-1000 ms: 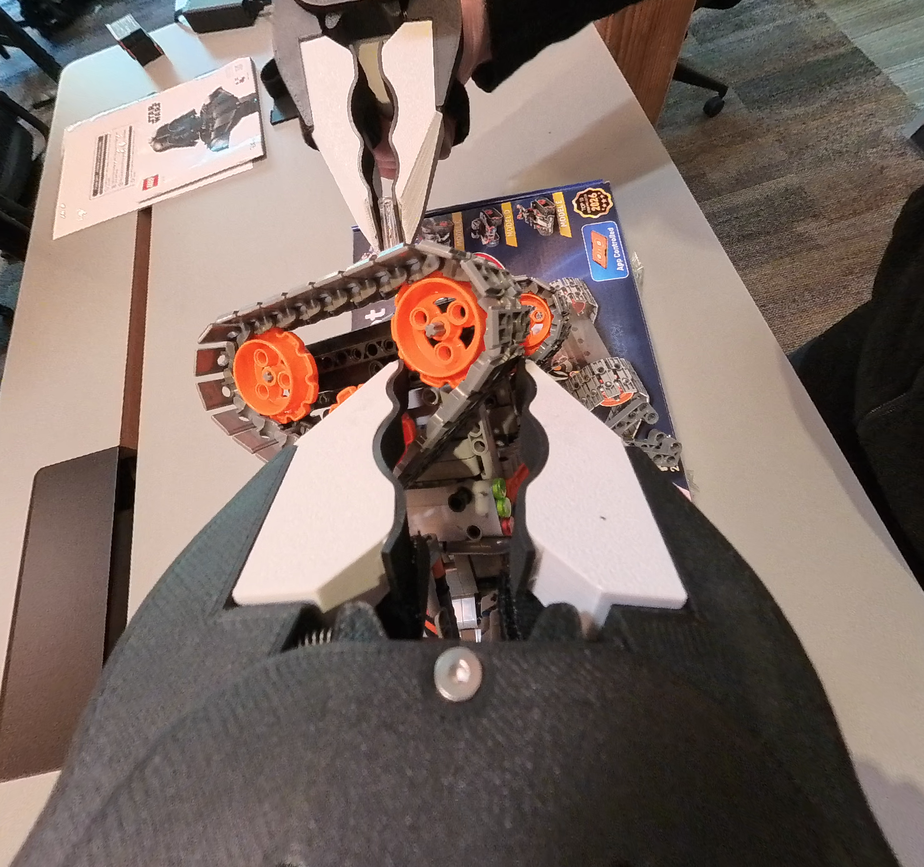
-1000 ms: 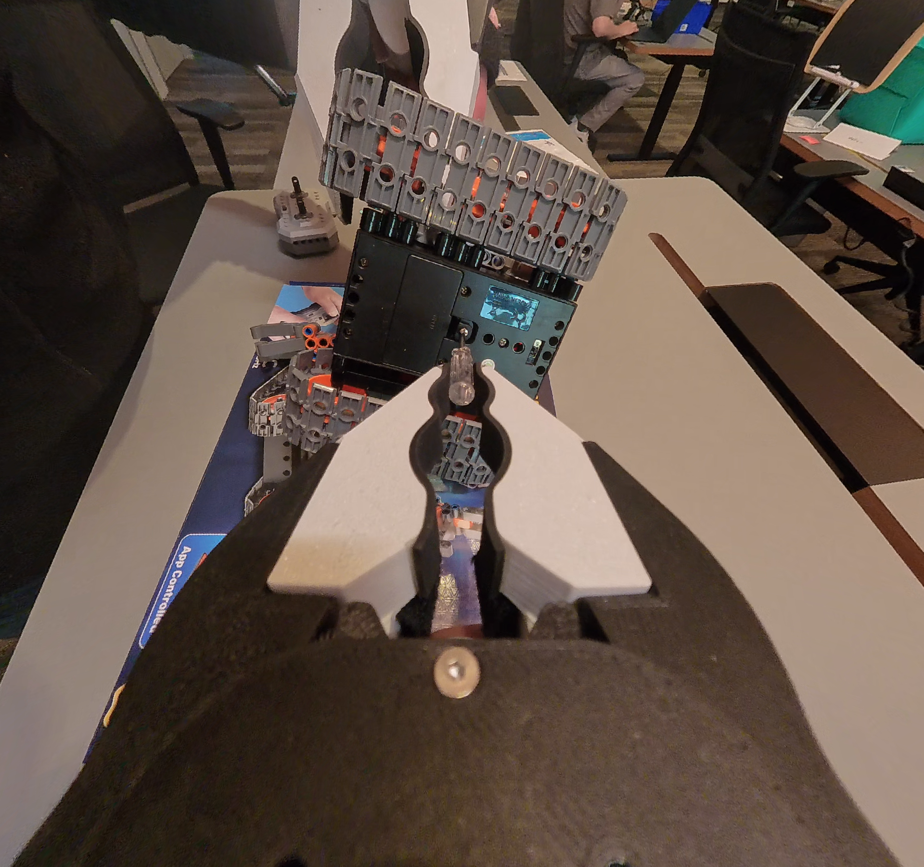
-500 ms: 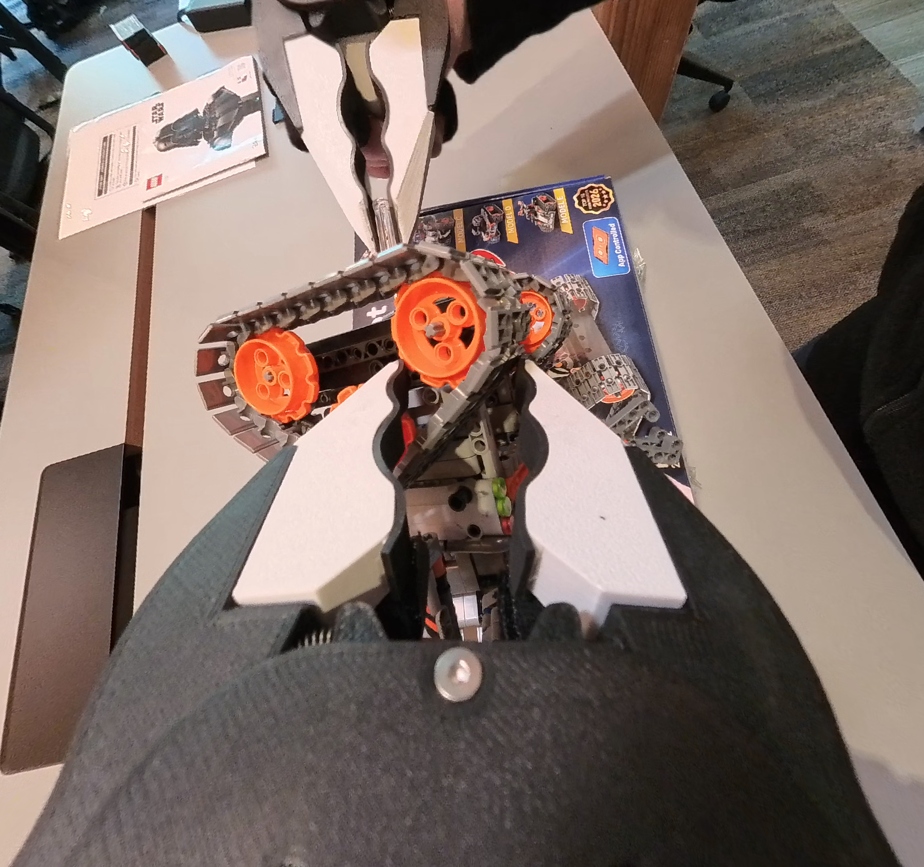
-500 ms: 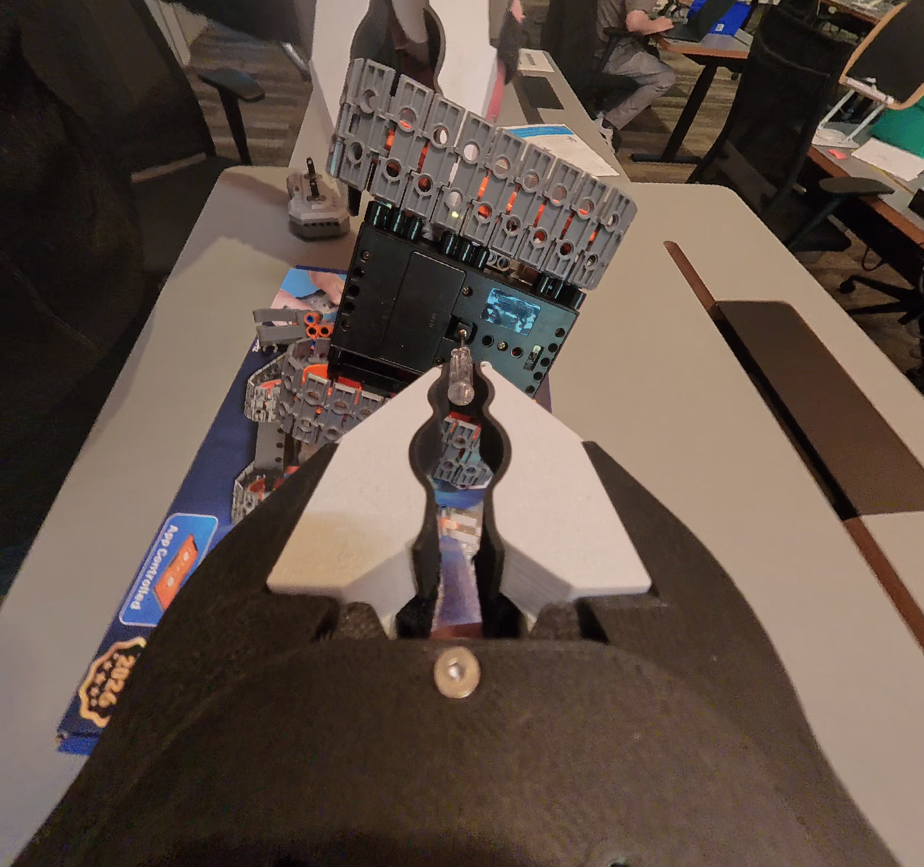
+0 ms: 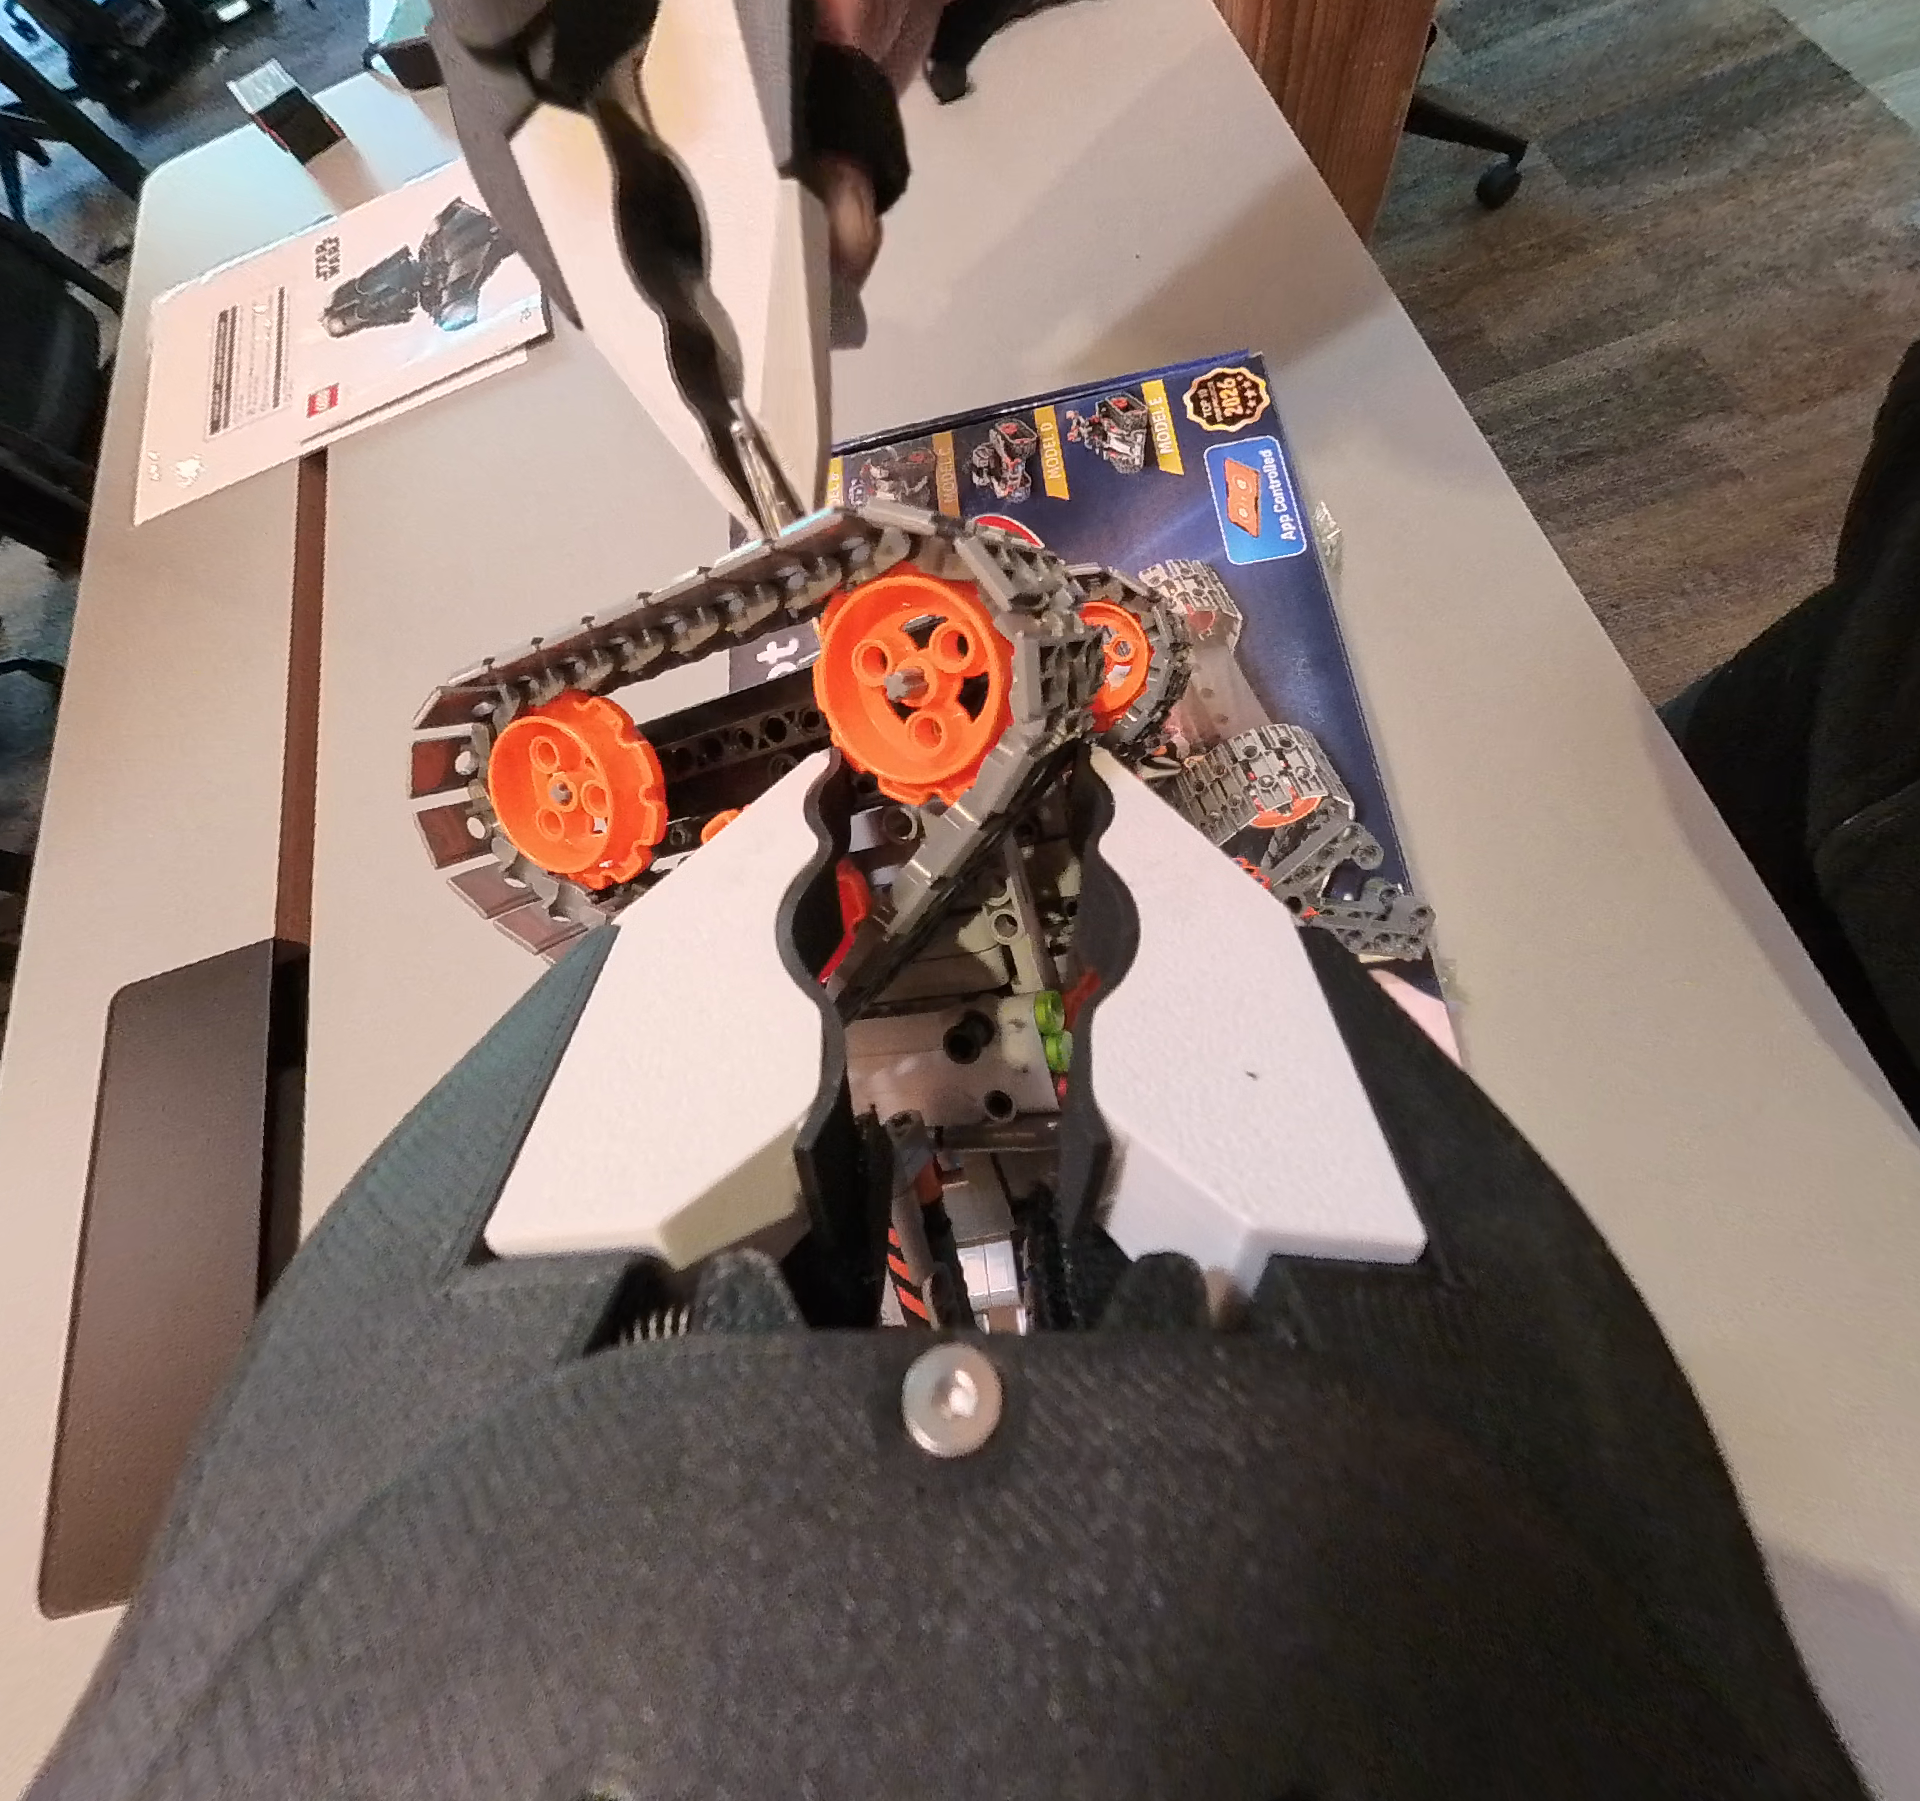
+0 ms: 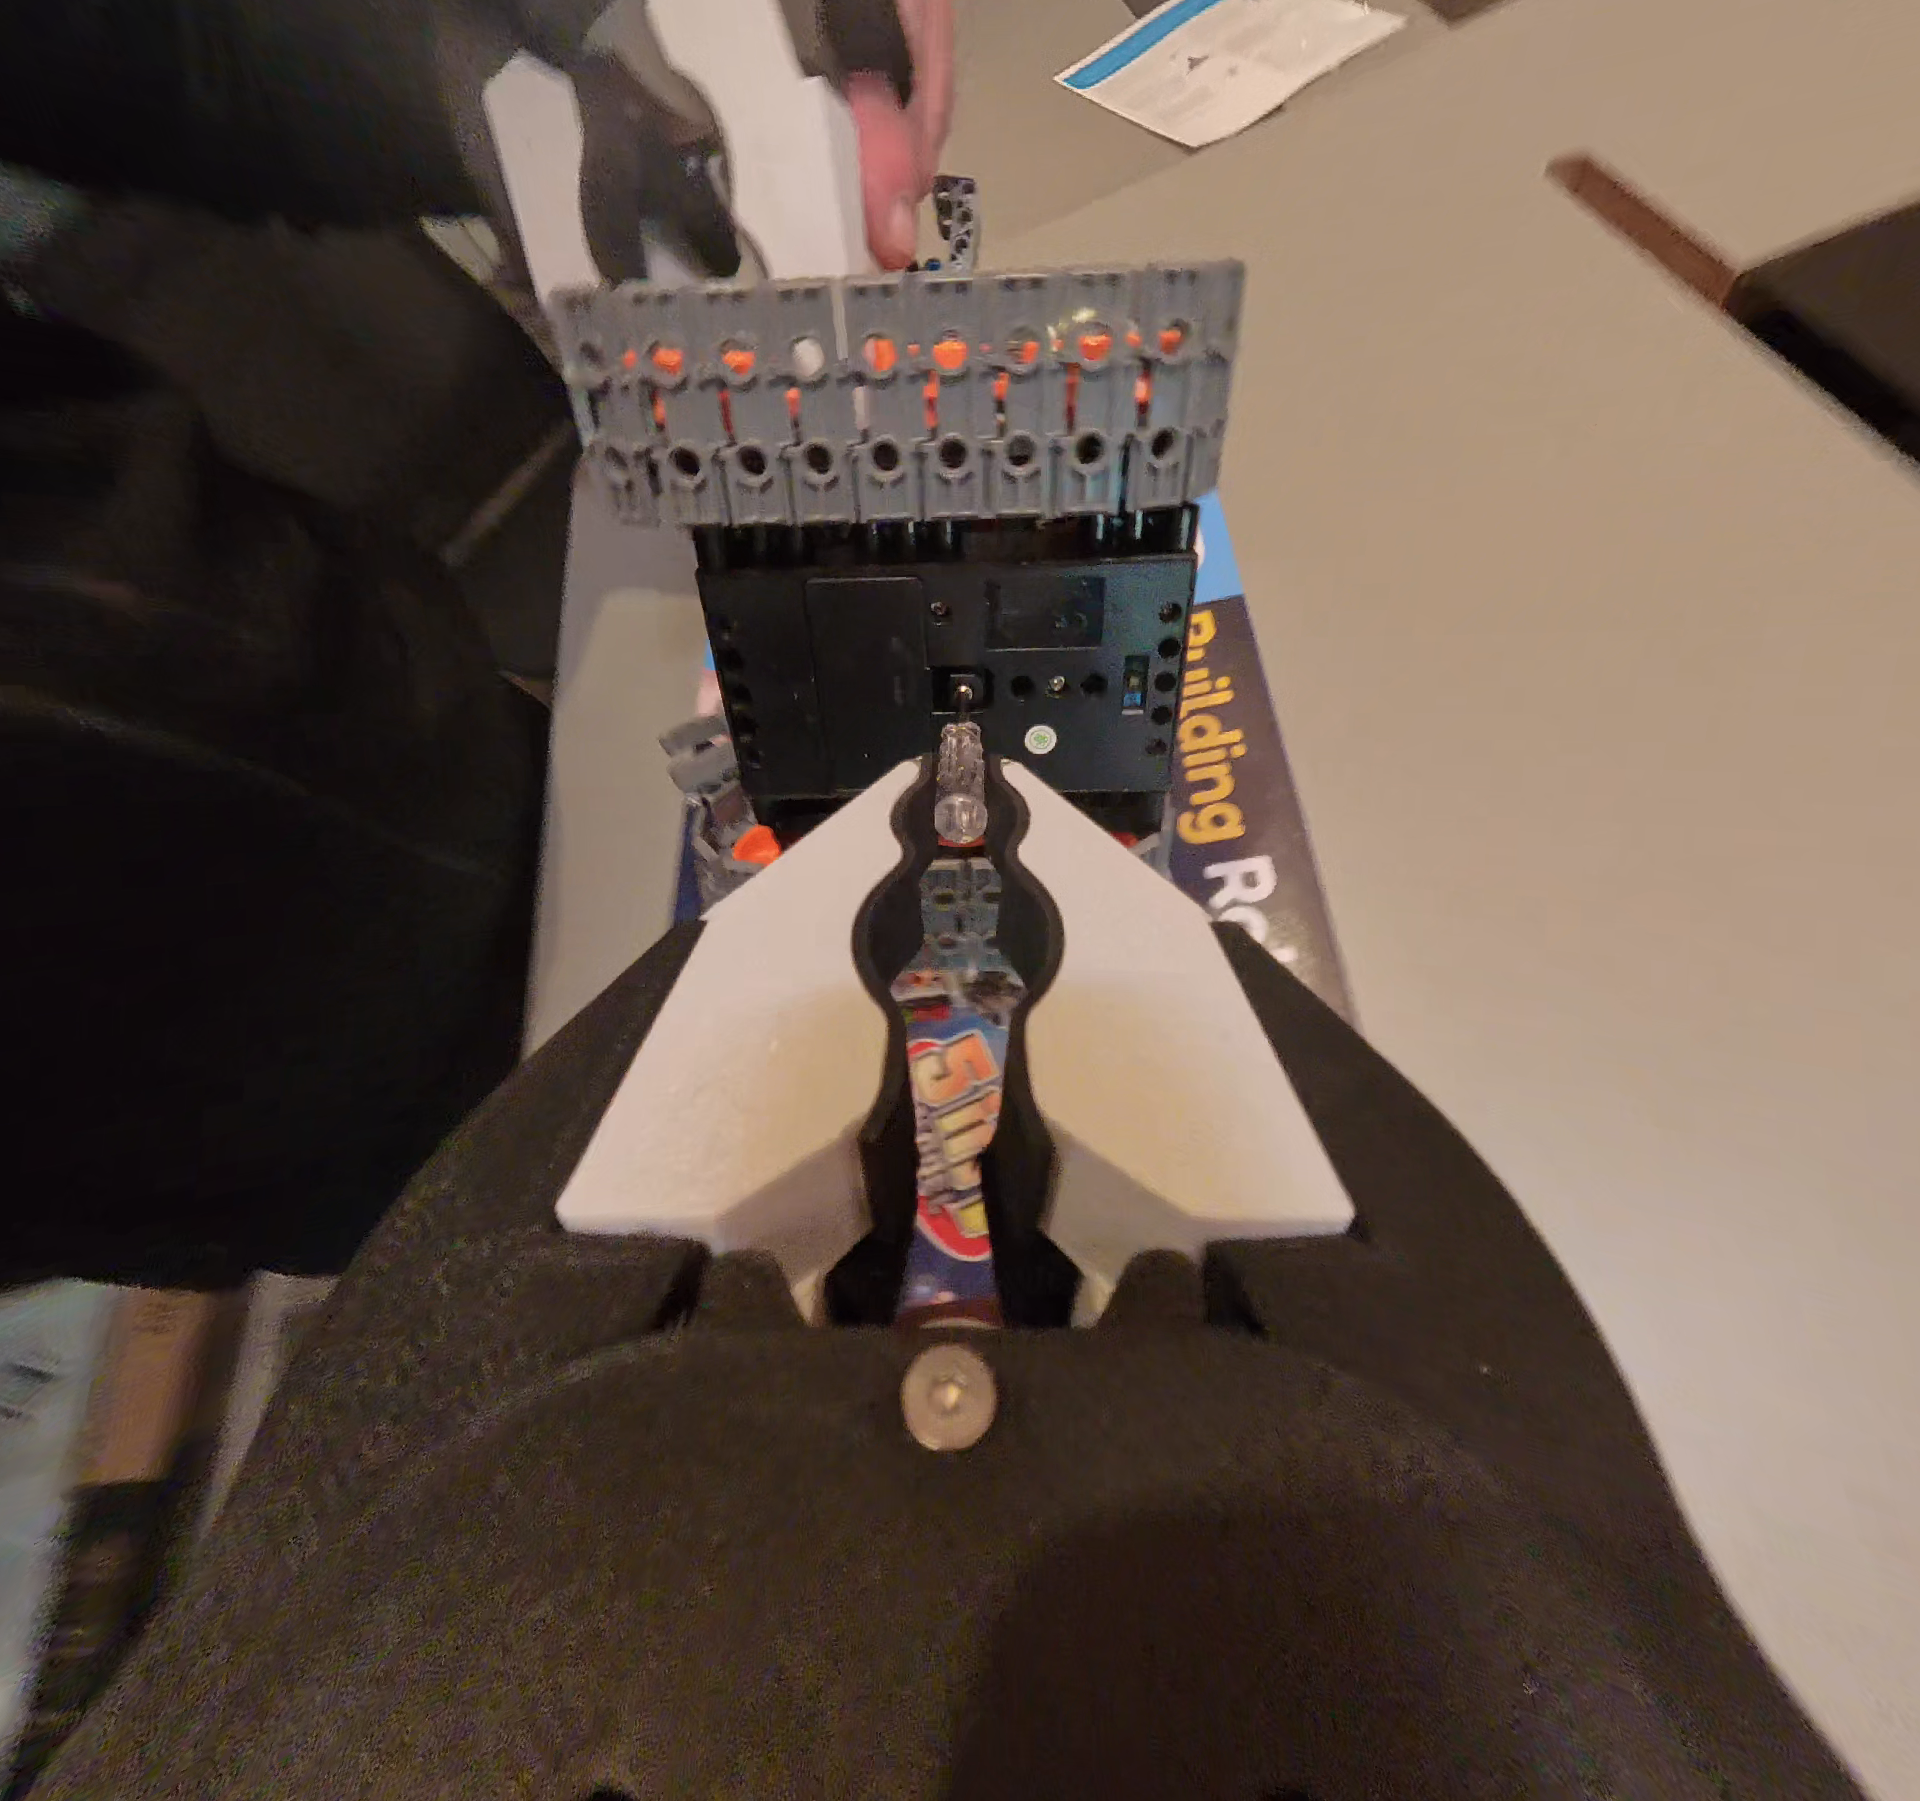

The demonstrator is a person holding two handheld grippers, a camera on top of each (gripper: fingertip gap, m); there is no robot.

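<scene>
My left tongs (image 5: 961, 910) are clamped on the body of a tracked brick vehicle (image 5: 914, 681), holding it up off the table (image 5: 1143, 224) with its orange wheels and grey tread facing me. My right tongs (image 6: 961, 795) are pinched narrow on a small clear-handled screwdriver (image 6: 958, 785); its tip sits in a recess on the vehicle's black battery block (image 6: 935, 671), just below the tread band. In the left view that tool meets the vehicle at the top run of tread, with the right tongs (image 5: 774, 494) coming down from above. The driver looks seated, but I cannot tell whether the screw is loose or tight. Beneath lies a blue box (image 5: 1247, 504), with loose tread pieces (image 5: 1268, 785) on it. Farther off lies a white booklet (image 5: 312, 369).
</scene>
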